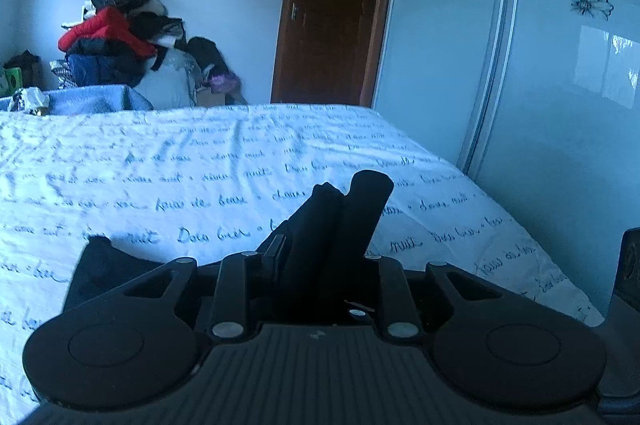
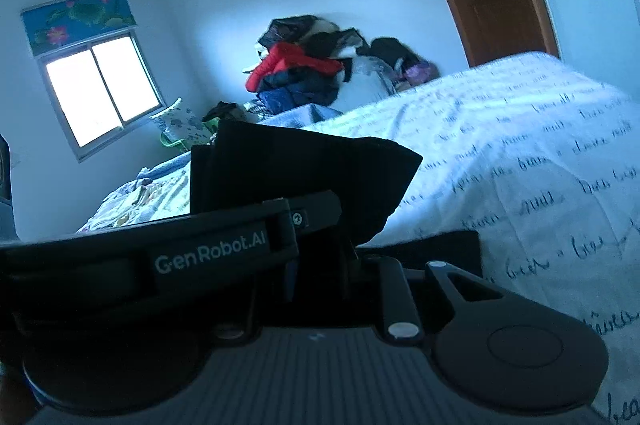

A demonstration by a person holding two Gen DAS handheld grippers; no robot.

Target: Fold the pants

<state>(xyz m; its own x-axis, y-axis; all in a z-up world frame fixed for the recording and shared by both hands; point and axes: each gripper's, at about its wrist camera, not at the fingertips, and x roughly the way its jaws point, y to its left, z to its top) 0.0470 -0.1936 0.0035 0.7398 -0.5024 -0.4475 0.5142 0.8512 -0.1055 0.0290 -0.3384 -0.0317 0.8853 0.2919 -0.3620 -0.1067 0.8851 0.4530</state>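
Left gripper [image 1: 340,201] stands pressed together on a bunched edge of the black fabric pants [image 1: 104,265], which trail lower-left onto the script-printed white bedspread [image 1: 200,153]; right gripper [image 2: 320,225] is masked, state undeterminable, pants directly ahead.

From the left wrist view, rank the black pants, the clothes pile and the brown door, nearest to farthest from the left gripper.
1. Black pants: held in the left gripper, over the bed.
2. Clothes pile: beyond the bed, far left, against the wall.
3. Brown door: centre-right; about as far as the pile, too close to call.
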